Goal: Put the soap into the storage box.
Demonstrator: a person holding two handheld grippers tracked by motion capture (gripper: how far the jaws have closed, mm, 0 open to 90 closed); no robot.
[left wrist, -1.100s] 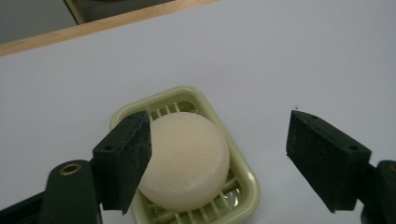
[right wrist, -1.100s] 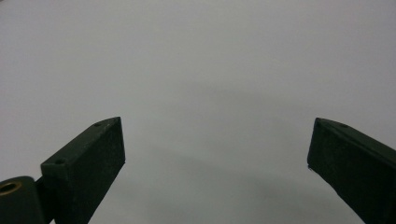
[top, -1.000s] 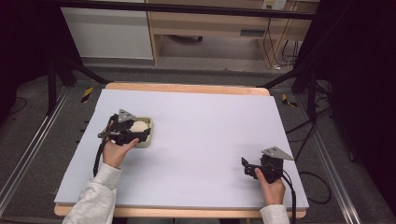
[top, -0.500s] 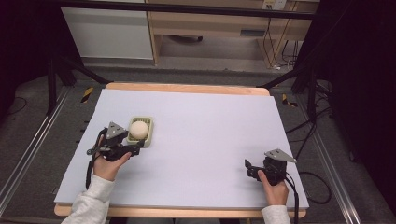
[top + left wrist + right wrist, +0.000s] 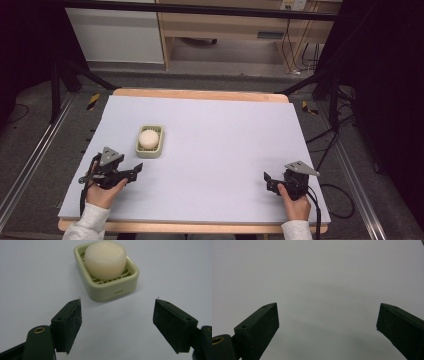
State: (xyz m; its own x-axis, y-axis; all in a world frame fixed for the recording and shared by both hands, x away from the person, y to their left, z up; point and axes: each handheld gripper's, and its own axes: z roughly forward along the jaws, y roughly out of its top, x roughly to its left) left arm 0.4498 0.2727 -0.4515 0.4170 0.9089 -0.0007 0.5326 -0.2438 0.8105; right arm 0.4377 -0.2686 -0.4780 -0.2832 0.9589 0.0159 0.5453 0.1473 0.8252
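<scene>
We note the left gripper (image 5: 134,170) at the near left of the table (image 5: 225,135), held in the person's left hand (image 5: 102,192), jaws spread wide w/ nothing between them; in the left gripper view (image 5: 117,308) both black pads face bare white surface. The right gripper (image 5: 267,180) sits at the near right edge in the right hand (image 5: 295,205), jaws likewise spread apart and empty; the right gripper view (image 5: 328,312) confirms blank tabletop betw. the pads. The two grippers are well apart. Further out, just beyond the left gripper, we find the soap dish (image 5: 150,141), pale green, rectangular w/ rounded corners, resting flat on the table's left half. The soap (image 5: 149,137), a round cream bar, lies inside the dish on its slotted grid. Left gripper is near the dish but not touching it; approx. aimed at it, dish slightly left of centre per the left gripper view.
</scene>
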